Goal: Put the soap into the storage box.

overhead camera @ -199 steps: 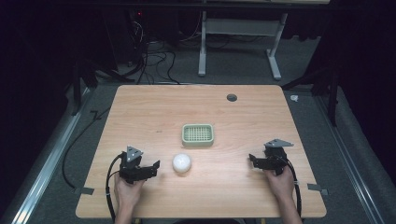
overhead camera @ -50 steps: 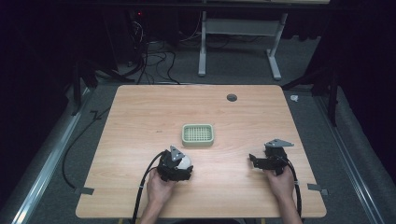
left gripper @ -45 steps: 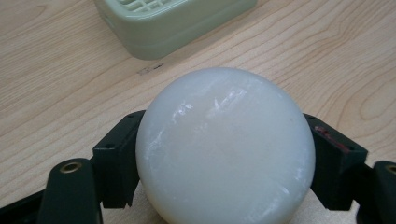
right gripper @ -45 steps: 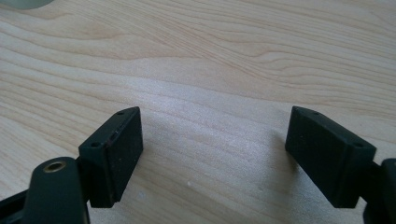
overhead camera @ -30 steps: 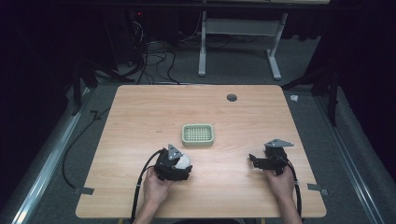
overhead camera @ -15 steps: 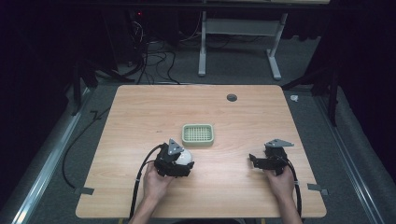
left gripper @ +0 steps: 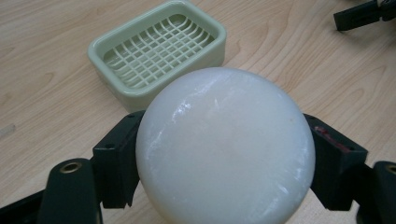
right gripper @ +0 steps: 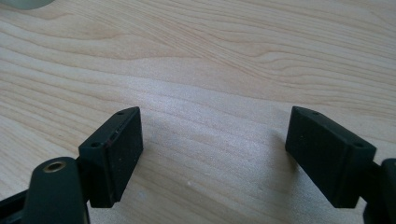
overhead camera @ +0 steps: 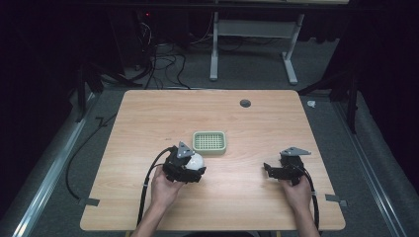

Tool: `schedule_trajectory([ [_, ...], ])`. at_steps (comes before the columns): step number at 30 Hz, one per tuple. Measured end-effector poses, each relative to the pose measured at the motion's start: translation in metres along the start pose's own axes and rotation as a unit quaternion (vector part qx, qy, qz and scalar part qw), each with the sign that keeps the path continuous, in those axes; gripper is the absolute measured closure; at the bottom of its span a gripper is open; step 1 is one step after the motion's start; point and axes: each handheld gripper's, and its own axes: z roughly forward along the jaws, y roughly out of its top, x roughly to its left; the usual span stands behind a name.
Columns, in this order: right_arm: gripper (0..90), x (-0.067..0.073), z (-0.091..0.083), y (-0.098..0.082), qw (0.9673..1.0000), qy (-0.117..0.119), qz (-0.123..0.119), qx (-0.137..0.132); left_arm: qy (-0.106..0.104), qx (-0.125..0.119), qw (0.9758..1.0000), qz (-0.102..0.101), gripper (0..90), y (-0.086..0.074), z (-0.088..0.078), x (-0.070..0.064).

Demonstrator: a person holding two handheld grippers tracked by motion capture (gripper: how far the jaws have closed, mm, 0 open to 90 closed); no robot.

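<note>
A round white soap (left gripper: 225,144) sits between the jaws of my left gripper (overhead camera: 190,169), which is shut on it and holds it a little above the wood. In the high view the soap (overhead camera: 197,160) shows just below and left of a pale green slatted soap dish (overhead camera: 209,142). The same dish (left gripper: 159,49) lies just beyond the soap in the left gripper view. My right gripper (overhead camera: 272,171) rests at the table's right front, open, with bare wood between its fingers (right gripper: 114,151).
The wooden table (overhead camera: 267,123) has a dark round grommet (overhead camera: 245,103) near its far edge. Cables trail from both grippers toward the front edge. A tip of the right gripper (left gripper: 362,13) shows at the top right of the left gripper view.
My left gripper moved right from the table's left front to the soap, shut on it, and has carried it slightly up and toward the dish. The right gripper stayed still.
</note>
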Motion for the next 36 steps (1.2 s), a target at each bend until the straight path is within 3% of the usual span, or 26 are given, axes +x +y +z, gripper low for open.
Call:
schedule_trajectory([
  [23, 19.8, 0.0, 0.0, 0.0, 1.0, 0.001, 0.001, 0.0, -0.018, -0.009, 0.9998, -0.008, 24.5, 0.029, 0.005, 0.011],
  [36, 19.8, 0.0, 0.0, 0.0, 1.0, 0.0, 0.001, 0.0, -0.015, -0.011, 0.9998, -0.004, 24.5, 0.046, 0.009, 0.018],
])
